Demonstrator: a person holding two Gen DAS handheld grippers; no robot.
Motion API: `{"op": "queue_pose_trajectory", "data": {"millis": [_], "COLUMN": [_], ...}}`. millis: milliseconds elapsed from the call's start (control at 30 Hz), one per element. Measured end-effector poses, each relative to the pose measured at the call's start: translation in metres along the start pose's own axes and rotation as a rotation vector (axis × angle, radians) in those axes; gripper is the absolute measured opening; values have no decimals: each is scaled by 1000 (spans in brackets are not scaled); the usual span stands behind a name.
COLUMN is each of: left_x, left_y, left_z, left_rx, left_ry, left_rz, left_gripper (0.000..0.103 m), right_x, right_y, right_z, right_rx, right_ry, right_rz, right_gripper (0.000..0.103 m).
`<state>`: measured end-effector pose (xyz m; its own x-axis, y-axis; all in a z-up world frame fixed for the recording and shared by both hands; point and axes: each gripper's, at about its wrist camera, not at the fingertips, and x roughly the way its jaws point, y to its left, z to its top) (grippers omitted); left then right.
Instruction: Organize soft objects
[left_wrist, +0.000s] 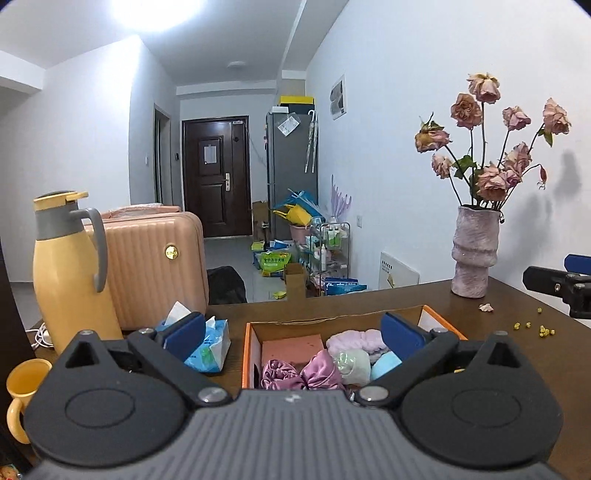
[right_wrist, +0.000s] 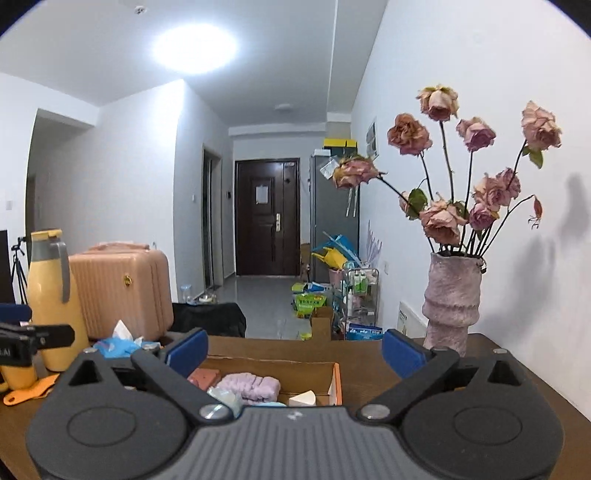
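An orange-rimmed cardboard box (left_wrist: 248, 347) sits on the dark wooden table. It holds a pink sponge block (left_wrist: 291, 347), a purple satin scrunchie (left_wrist: 299, 374), a lilac fluffy cloth (left_wrist: 354, 339), a pale green soft piece (left_wrist: 352, 363) and a light blue one (left_wrist: 384, 363). My left gripper (left_wrist: 293, 332) is open and empty above the box's near side. My right gripper (right_wrist: 293, 349) is open and empty over the same box (right_wrist: 337, 380); the lilac cloth (right_wrist: 249, 384) and the sponge (right_wrist: 205, 376) show between its fingers.
A yellow thermos jug (left_wrist: 70, 273), a yellow mug (left_wrist: 22, 391), a blue tissue pack (left_wrist: 208, 347) and a pink suitcase (left_wrist: 155, 266) stand at left. A vase of dried roses (left_wrist: 474, 254) stands at back right, with petal crumbs (left_wrist: 535, 326) nearby. An orange tool (right_wrist: 26, 391) lies left.
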<state>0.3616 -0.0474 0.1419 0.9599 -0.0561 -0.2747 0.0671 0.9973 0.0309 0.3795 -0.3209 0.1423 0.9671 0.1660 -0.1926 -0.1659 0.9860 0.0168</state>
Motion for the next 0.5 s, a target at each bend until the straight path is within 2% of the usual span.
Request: {"op": "queue_pose_trajectory", "data": {"millis": [233,400,500], "left_x": [-41,-90,-130], "left_y": [5,12,15], "left_z": [-10,-45,-75], "left_rx": [-22,-12,15], "left_ry": [-41,-23,-58], "left_rz": [7,6,20], "left_gripper": [103,103,103], "right_x": [-32,-79,-117], "right_y": [15,24,35], "right_z": [-9,-40,-67], "right_rx": [0,25,27], "right_ry": [-28,5,29], "right_rz": [8,41,54], "right_gripper": [101,102,102]}}
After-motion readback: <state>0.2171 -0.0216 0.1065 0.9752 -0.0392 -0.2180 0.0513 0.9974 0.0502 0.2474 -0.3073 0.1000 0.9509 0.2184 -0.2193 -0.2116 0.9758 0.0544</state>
